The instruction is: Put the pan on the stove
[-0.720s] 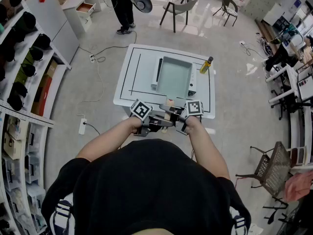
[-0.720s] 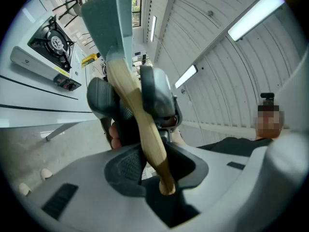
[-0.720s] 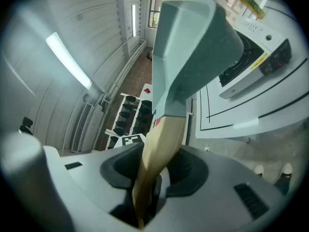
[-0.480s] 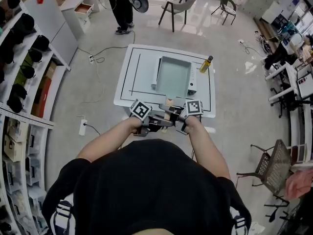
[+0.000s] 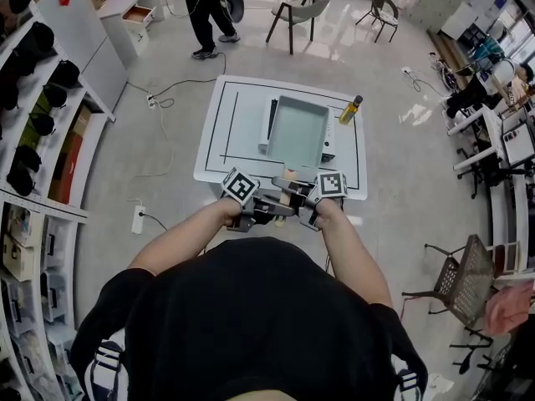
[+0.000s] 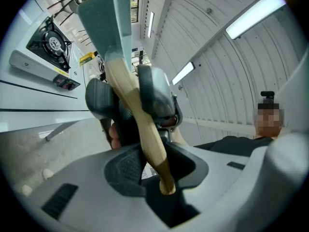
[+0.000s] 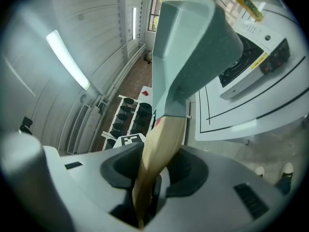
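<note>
A square grey-green pan with a wooden handle is held over the stove on the white table. I cannot tell whether it touches the stove. My left gripper and right gripper are side by side at the table's near edge, both shut on the handle. In the left gripper view the handle runs up from the left gripper to the pan, with the stove beyond. In the right gripper view the right gripper clamps the handle below the pan.
A yellow oil bottle stands on the table at the stove's far right corner. Shelves line the left wall. A cable lies on the floor left of the table. A person and a chair are beyond it.
The pan and both grippers keep their places. The person at the far end has stepped further away.
</note>
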Demonstrator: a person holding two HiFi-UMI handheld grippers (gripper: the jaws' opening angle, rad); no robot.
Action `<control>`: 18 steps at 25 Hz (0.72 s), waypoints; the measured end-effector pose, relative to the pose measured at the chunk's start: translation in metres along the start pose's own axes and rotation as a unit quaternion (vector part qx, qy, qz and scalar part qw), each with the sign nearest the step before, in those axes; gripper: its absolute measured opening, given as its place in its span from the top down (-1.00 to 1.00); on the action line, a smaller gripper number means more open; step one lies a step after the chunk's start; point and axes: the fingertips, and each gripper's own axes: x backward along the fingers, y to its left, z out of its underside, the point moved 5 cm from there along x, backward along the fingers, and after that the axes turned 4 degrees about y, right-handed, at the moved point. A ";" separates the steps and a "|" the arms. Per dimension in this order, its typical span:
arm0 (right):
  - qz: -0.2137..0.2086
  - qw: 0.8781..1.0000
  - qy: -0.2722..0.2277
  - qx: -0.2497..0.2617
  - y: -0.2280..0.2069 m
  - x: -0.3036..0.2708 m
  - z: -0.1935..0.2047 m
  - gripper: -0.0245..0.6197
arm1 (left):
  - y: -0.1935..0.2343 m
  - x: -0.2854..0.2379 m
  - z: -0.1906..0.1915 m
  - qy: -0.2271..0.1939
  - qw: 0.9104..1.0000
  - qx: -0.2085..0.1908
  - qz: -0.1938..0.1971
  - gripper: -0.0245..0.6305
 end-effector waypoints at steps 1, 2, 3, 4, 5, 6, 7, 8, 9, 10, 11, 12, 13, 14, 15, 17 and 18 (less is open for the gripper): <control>0.001 1.000 -0.001 0.000 0.001 -0.002 0.000 0.50 | -0.001 0.003 0.000 0.002 1.000 -0.004 -0.001 0.55; 0.002 1.000 -0.003 0.000 0.001 -0.004 0.000 0.50 | -0.001 0.004 0.000 0.003 1.000 -0.006 0.000 0.55; 0.004 1.000 -0.004 0.001 0.000 -0.005 0.000 0.50 | -0.002 0.006 0.000 0.004 1.000 -0.007 0.002 0.55; 0.006 1.000 -0.004 0.002 -0.001 -0.006 0.000 0.50 | -0.002 0.007 0.001 0.006 1.000 -0.007 0.003 0.55; 0.007 1.000 -0.005 0.003 -0.002 -0.007 0.001 0.50 | -0.001 0.008 0.002 0.008 1.000 -0.008 0.004 0.55; 0.009 1.000 -0.006 0.002 -0.002 -0.008 0.001 0.50 | -0.001 0.010 0.002 0.009 1.000 -0.008 0.005 0.55; 0.011 1.000 -0.006 0.000 -0.002 -0.010 0.001 0.50 | 0.000 0.012 0.002 0.011 1.000 -0.009 0.005 0.55; 0.013 1.000 -0.006 -0.002 -0.002 -0.012 0.001 0.50 | 0.000 0.014 0.002 0.011 1.000 -0.010 0.007 0.55; 0.014 1.000 -0.007 -0.002 -0.001 -0.013 0.000 0.50 | -0.001 0.015 0.002 0.011 1.000 -0.010 0.008 0.54; 0.013 1.000 -0.008 -0.001 0.001 -0.014 0.000 0.50 | -0.002 0.016 0.002 0.011 1.000 -0.009 0.009 0.55; 0.012 1.000 -0.009 0.000 0.003 -0.014 0.000 0.50 | -0.004 0.017 0.002 0.011 1.000 -0.008 0.010 0.55; 0.011 1.000 -0.011 0.000 0.003 -0.015 0.000 0.50 | -0.004 0.017 0.003 0.011 1.000 -0.006 0.011 0.55; 0.011 1.000 -0.013 0.000 0.002 -0.015 0.001 0.50 | -0.004 0.018 0.004 0.011 1.000 -0.005 0.010 0.55; 0.011 1.000 -0.014 0.000 0.001 -0.016 0.000 0.50 | -0.004 0.020 0.004 0.011 1.000 -0.005 0.010 0.55; 0.011 1.000 -0.014 0.001 0.000 -0.019 0.000 0.50 | -0.004 0.022 0.004 0.011 1.000 -0.007 0.011 0.55; 0.011 1.000 -0.011 0.004 0.000 -0.024 0.000 0.50 | -0.006 0.027 0.005 0.012 1.000 -0.009 0.011 0.54; 0.011 1.000 -0.011 0.004 0.002 -0.027 0.001 0.50 | -0.007 0.028 0.006 0.014 1.000 -0.009 0.011 0.54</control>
